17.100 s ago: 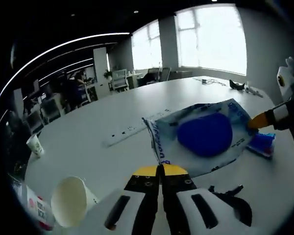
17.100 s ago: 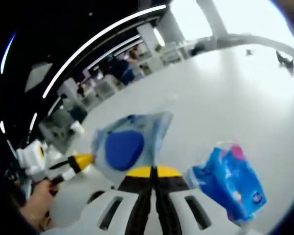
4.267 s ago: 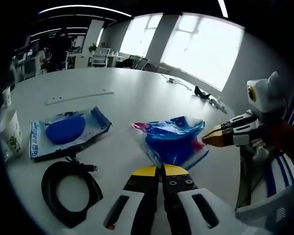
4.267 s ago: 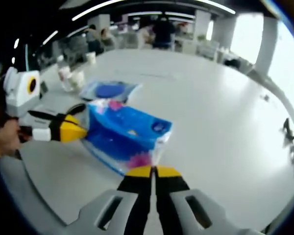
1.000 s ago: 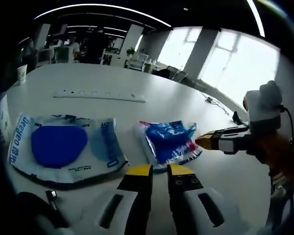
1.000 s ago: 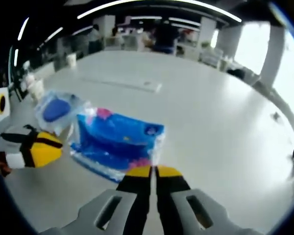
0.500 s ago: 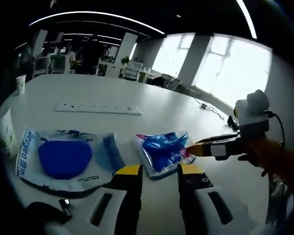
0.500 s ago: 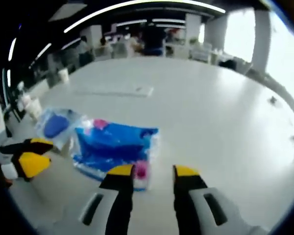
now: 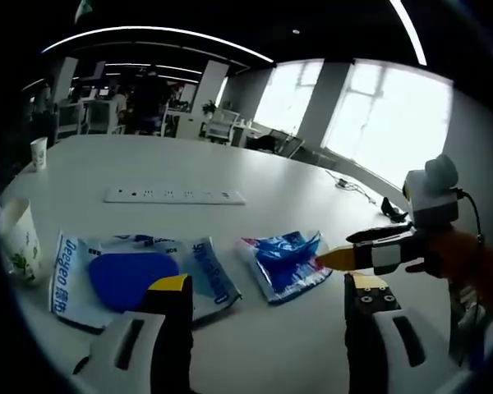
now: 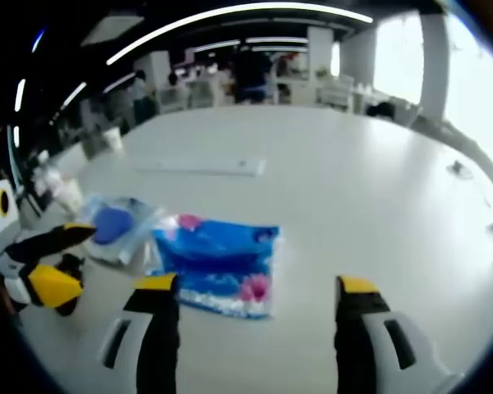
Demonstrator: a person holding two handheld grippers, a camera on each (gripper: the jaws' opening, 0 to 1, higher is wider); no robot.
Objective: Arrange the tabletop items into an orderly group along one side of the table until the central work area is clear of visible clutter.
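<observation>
**Two open grippers hovering over plastic packets on a white office table**

A person is holding two grippers above a large, smooth white table (image 9: 255,176) with a rounded edge. The left gripper (image 9: 267,291) is standing with its yellow-tipped jaws spread wide and gripping nothing. The right gripper (image 10: 251,294) is likewise spread wide and empty.

Two soft, crinkly plastic packets are lying flat, just beside each other, near the table edge closest to the person. One is a glossy blue tissue pack (image 9: 283,263) with pink patches, wrinkled and roughly rectangular. The other is a larger, clear-and-white wipes pouch (image 9: 135,275) with a dark blue oval shape showing through it and blue lettering along one end. In the right gripper view the tissue pack (image 10: 218,263) is sitting between the jaws, with the wipes pouch (image 10: 119,223) beyond it toward the left gripper.

Farther in toward the table's middle, a long, flat white power strip (image 9: 174,195) is lying well apart from the packets.

The left gripper view is also showing a paper cup (image 9: 18,242) with a green print beside the pouch, a second cup (image 9: 39,152) at the far edge, and a dark tangle of cables (image 9: 390,209) by the window side. The right gripper's closer jaw tip is pointing in from the right there, close to the tissue pack.

In the background, desks, chairs and bright windows are appearing blurred.
</observation>
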